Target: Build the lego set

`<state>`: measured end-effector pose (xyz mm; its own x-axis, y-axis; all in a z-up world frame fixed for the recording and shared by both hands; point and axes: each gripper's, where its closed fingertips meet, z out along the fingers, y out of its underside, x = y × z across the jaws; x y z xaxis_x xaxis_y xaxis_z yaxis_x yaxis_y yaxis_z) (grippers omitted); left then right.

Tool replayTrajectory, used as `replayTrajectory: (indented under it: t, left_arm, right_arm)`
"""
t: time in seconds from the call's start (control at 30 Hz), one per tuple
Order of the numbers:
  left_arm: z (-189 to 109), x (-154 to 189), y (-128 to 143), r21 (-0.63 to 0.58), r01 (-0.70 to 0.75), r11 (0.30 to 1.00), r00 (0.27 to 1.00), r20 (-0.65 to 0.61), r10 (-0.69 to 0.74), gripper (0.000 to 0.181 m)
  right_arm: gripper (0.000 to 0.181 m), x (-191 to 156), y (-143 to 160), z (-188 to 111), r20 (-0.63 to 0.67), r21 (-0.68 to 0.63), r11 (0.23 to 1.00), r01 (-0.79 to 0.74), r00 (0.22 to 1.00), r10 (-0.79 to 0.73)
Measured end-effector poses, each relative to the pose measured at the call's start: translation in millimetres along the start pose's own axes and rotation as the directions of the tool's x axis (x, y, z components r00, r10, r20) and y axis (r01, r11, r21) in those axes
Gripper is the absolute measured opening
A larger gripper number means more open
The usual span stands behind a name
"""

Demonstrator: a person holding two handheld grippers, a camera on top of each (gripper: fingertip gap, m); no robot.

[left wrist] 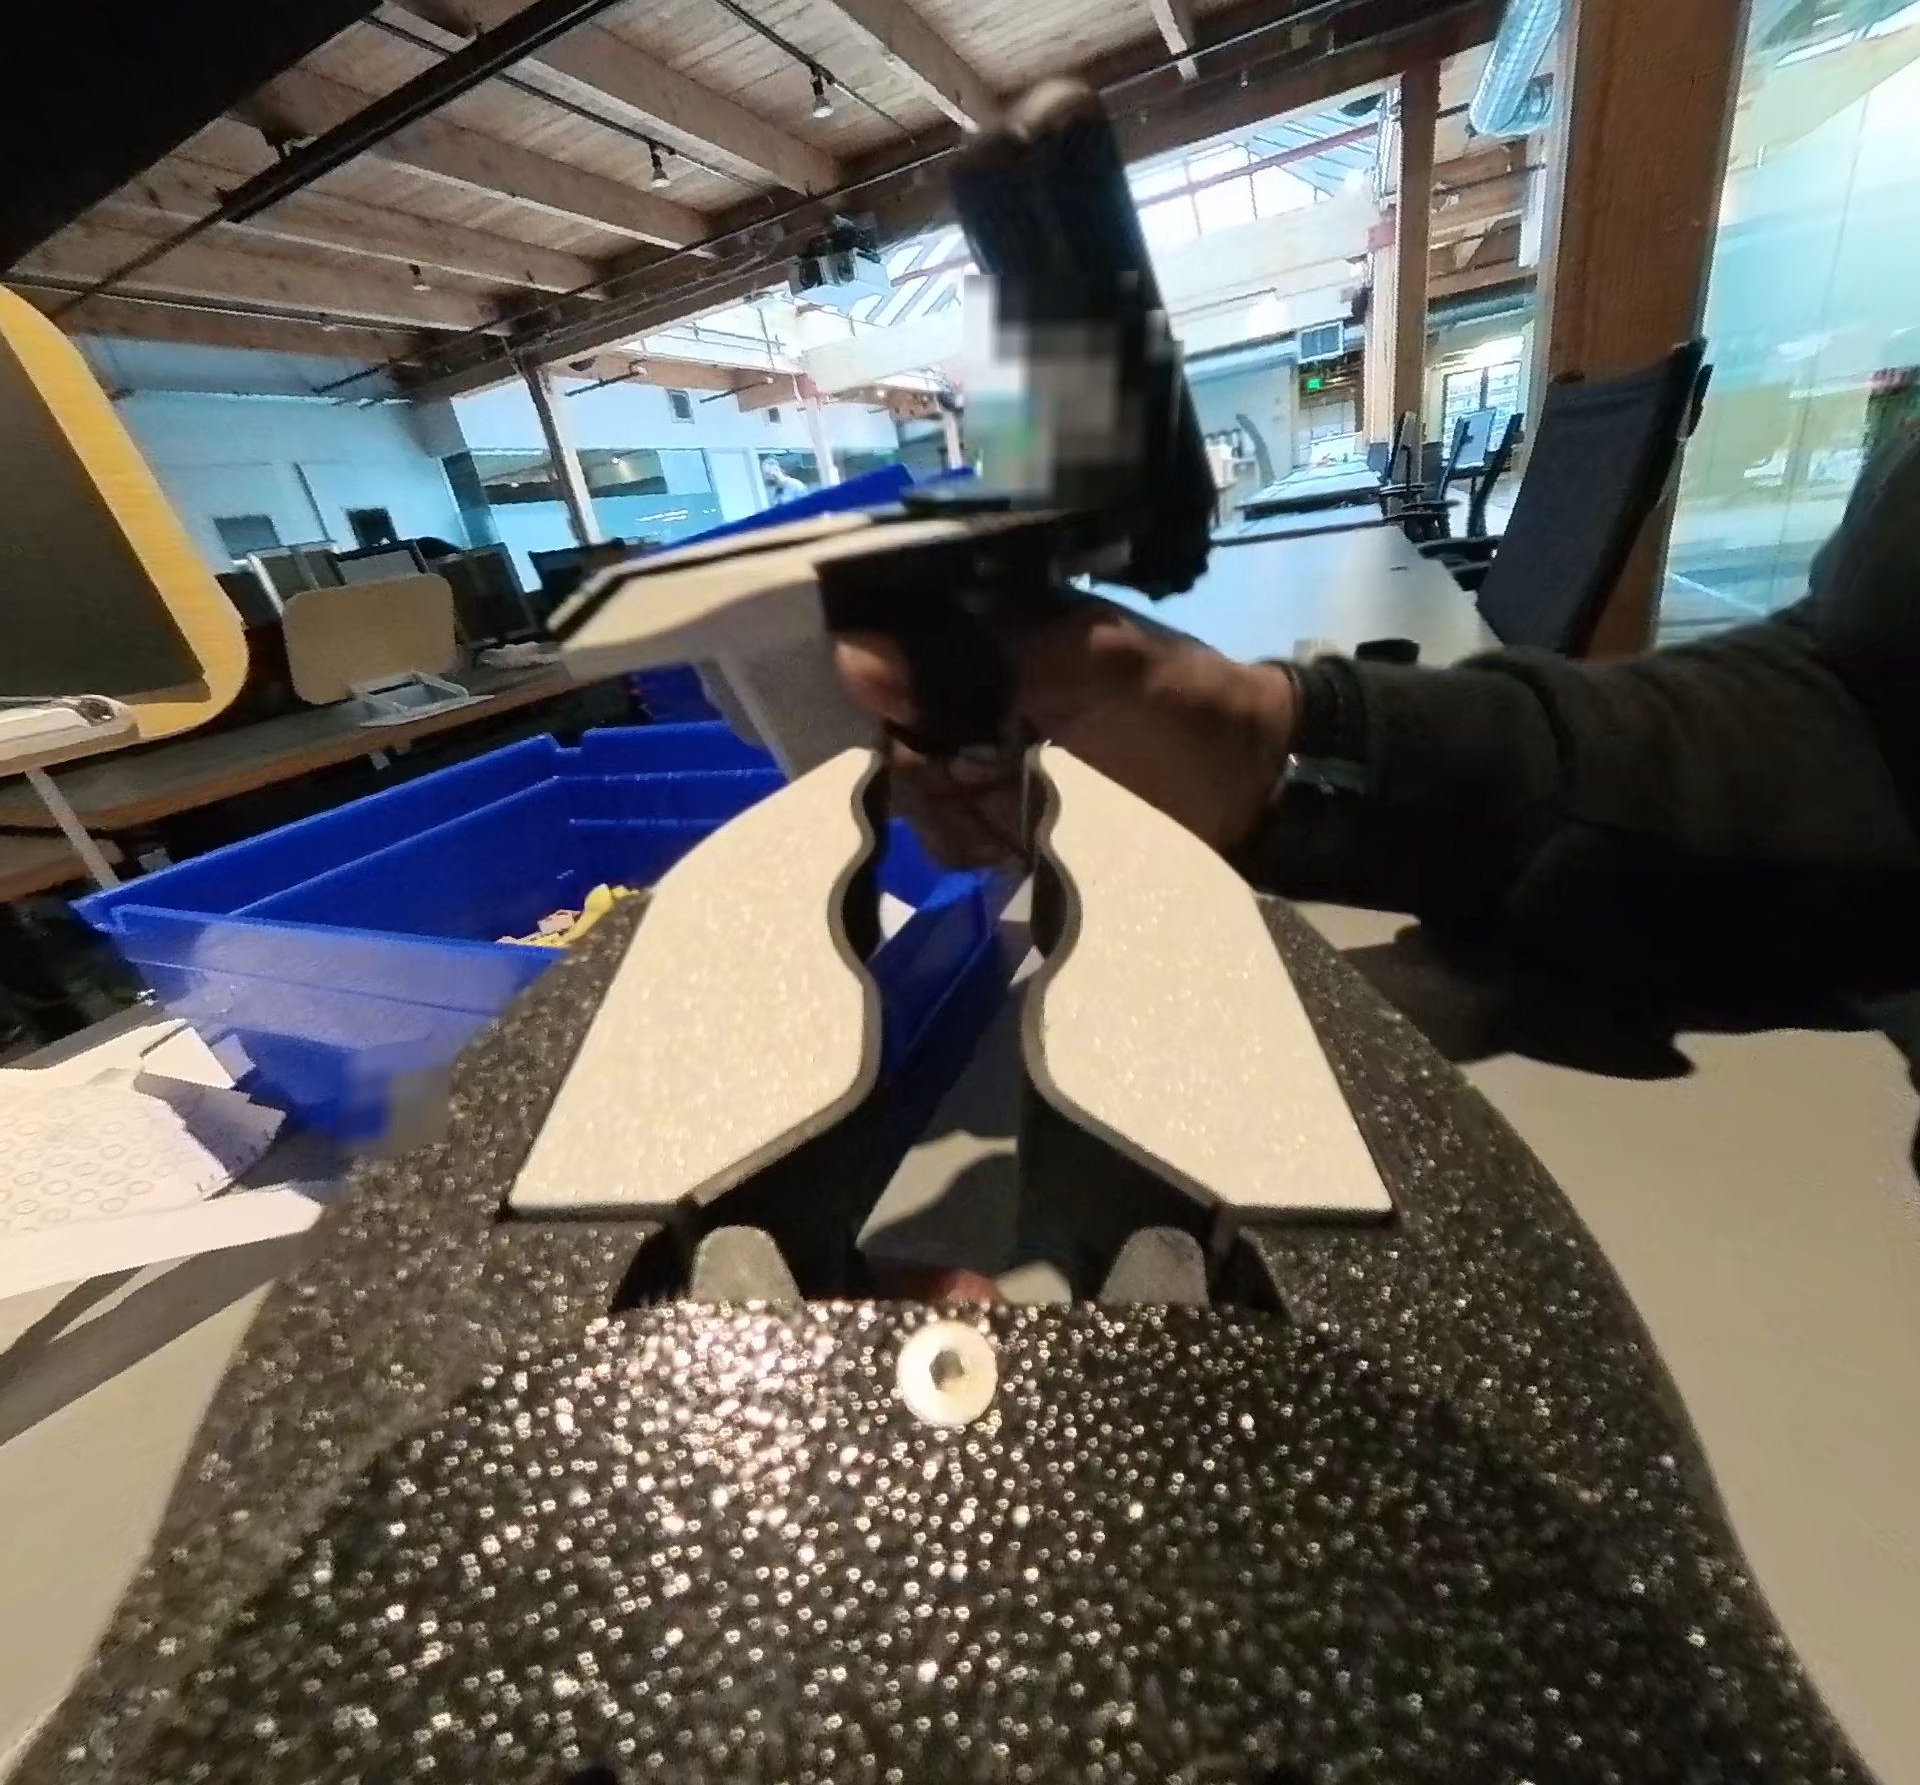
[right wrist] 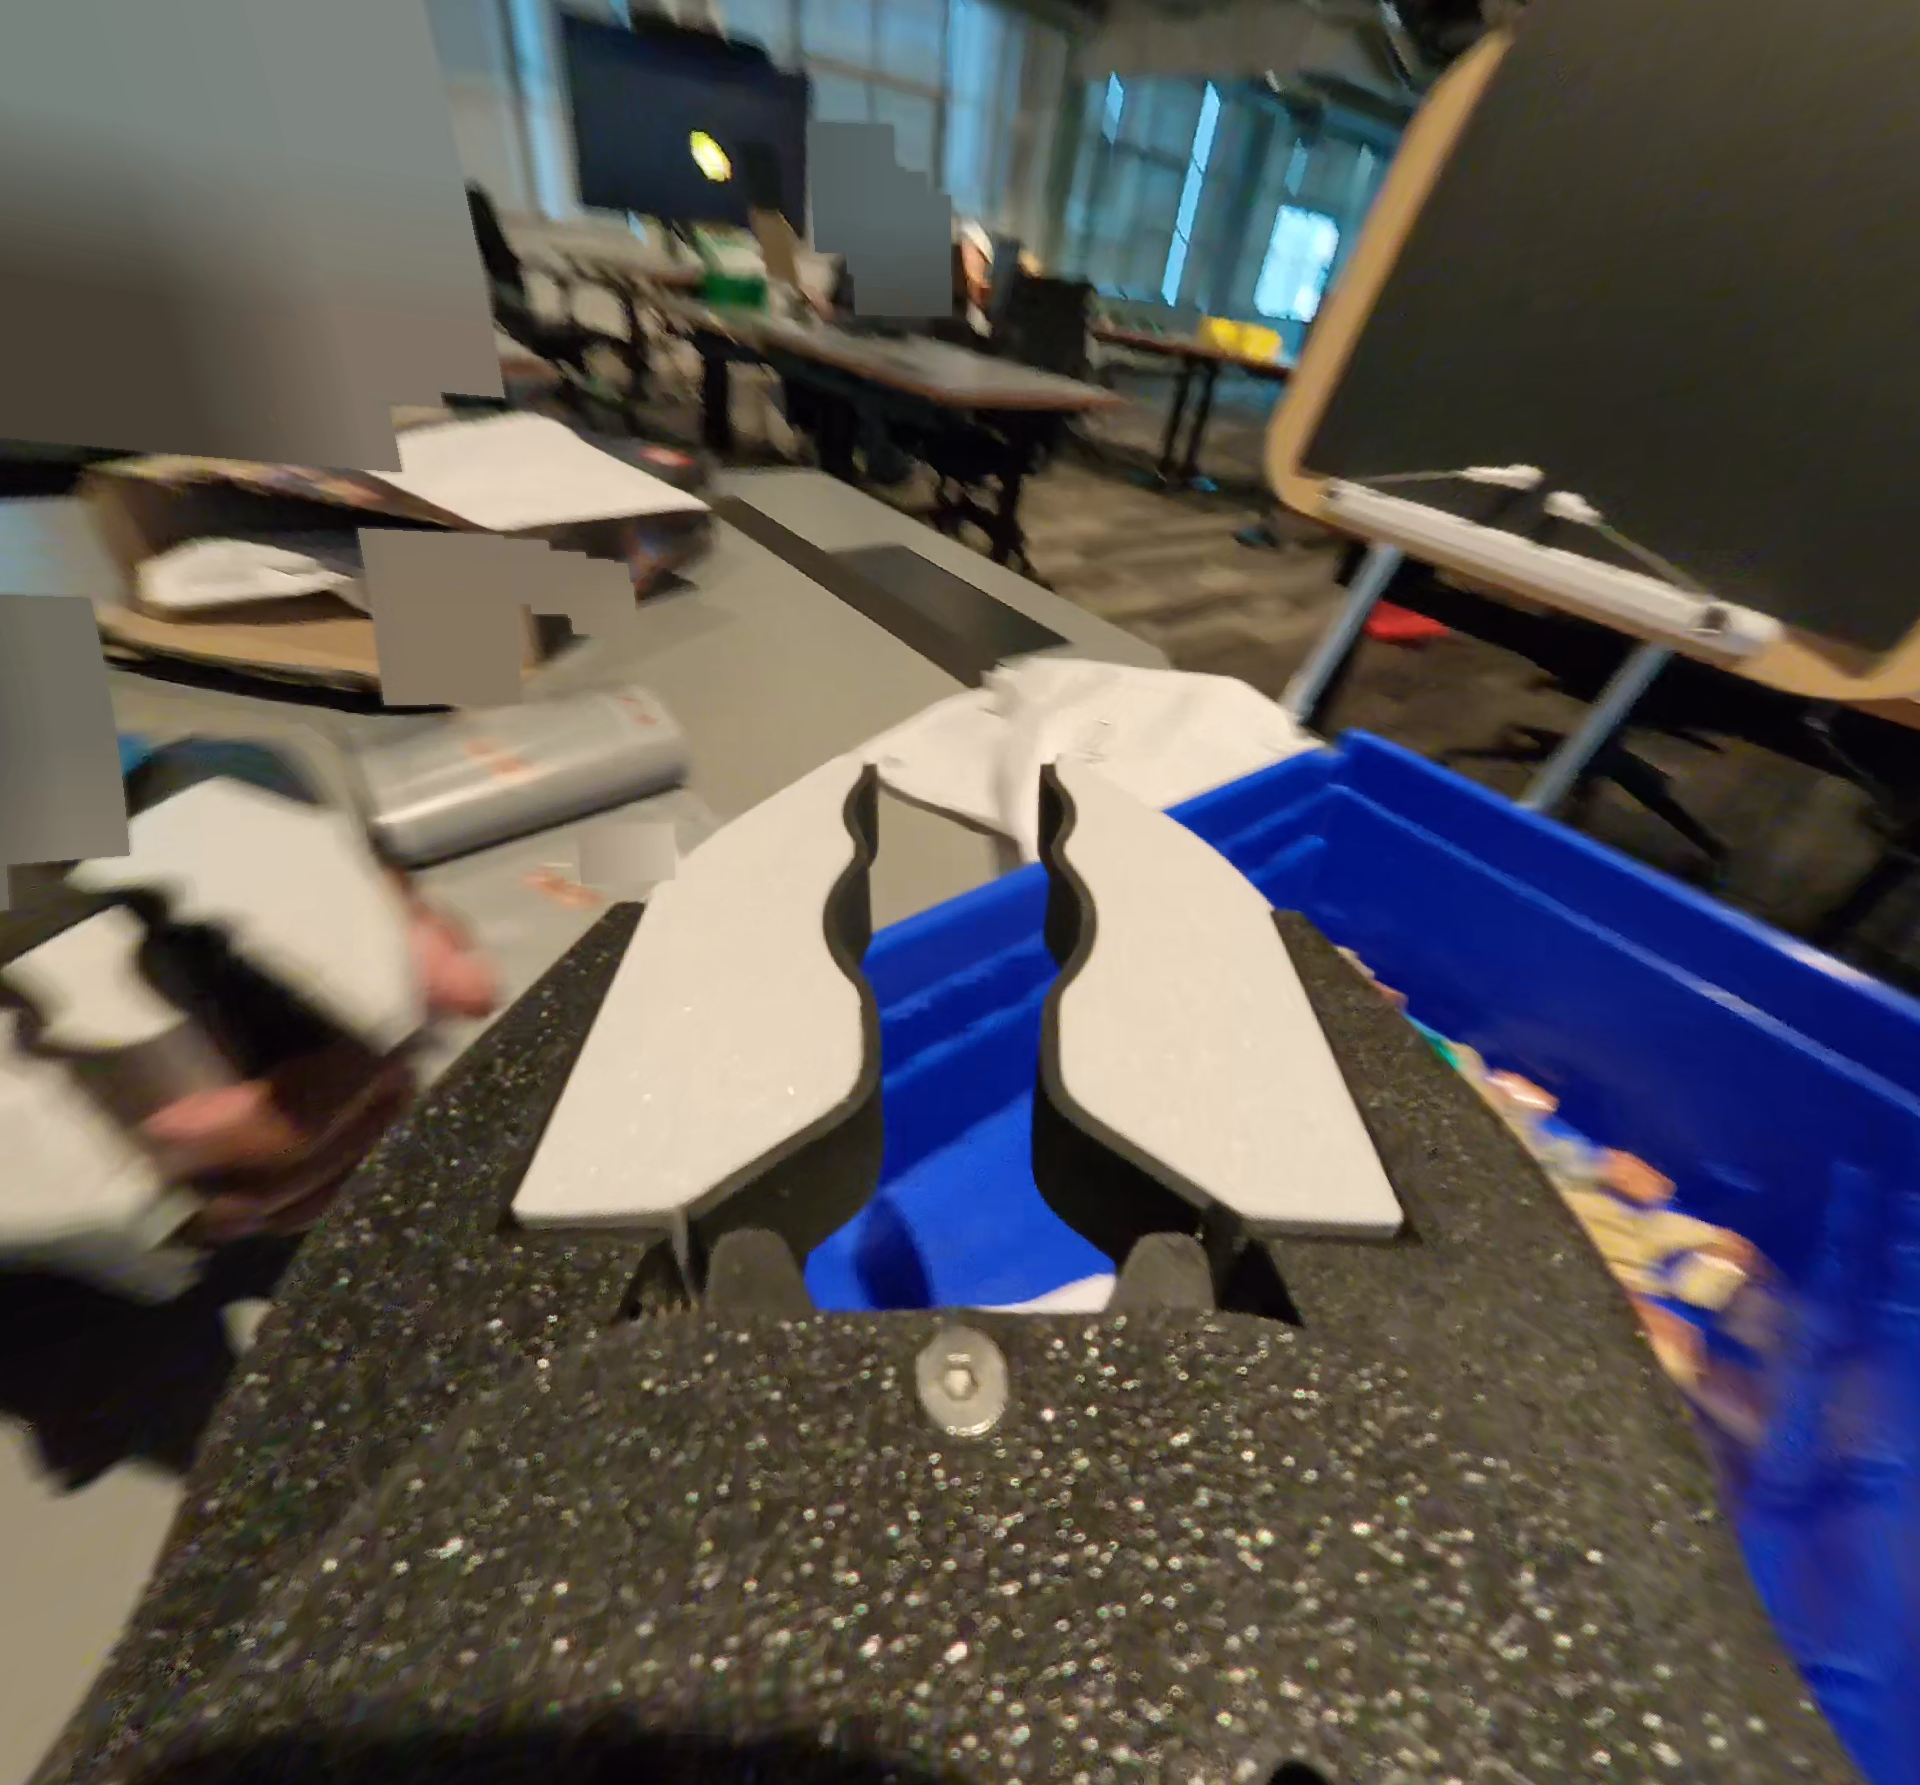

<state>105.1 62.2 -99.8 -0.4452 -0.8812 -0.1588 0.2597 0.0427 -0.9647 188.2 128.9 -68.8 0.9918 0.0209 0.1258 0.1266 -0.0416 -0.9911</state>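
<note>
Both hand-held grippers, left point(left wrist: 956, 759) & right point(right wrist: 958, 779), agape, empty; blue bin point(right wrist: 1558, 914) under right, bricks inside.

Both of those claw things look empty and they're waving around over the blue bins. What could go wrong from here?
1. The right gripper hangs open over a blue bin and its view is smeared, so it seems to be moving fast; it could knock the rim or scatter the loose pieces.
2. The left gripper points at the hand holding the other one; they could collide.
3. Papers beside the bins could get swept off.
</note>
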Motion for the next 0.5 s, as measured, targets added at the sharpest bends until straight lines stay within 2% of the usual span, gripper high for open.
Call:
replayTrajectory:
  t: [0.13, 0.23, 0.33, 0.4, 0.5]
  left_arm:
    - [2, 3, 6, -0.023, -0.007, 1.000, 1.000, -0.012, 0.006, 0.024]
    - [3, 7, 7, -0.028, -0.020, 0.999, 1.000, -0.024, 0.019, 0.024]
    - [3, 11, 9, -0.037, -0.037, 0.999, 0.999, -0.036, 0.035, 0.024]
    - [4, 12, 11, -0.045, -0.051, 0.998, 0.998, -0.043, 0.049, 0.024]
    - [4, 14, 13, -0.053, -0.064, 0.997, 0.997, -0.051, 0.061, 0.024]
  right_arm:
    - [0.026, 41, -24, 19, -0.035, -0.098, 0.995, -0.013, 0.999, 0.010]
    - [0.021, 67, -21, 43, 0.027, -0.289, 0.957, 0.006, 1.000, 0.002]
    - [0.017, 98, 25, 62, 0.091, -0.542, 0.840, 0.019, 0.995, 0.036]
    - [0.015, 109, 70, 68, 0.150, -0.705, 0.710, 0.009, 0.979, 0.137]
    - [0.010, 112, 124, 72, 0.220, -0.837, 0.544, 0.059, 0.947, 0.236]
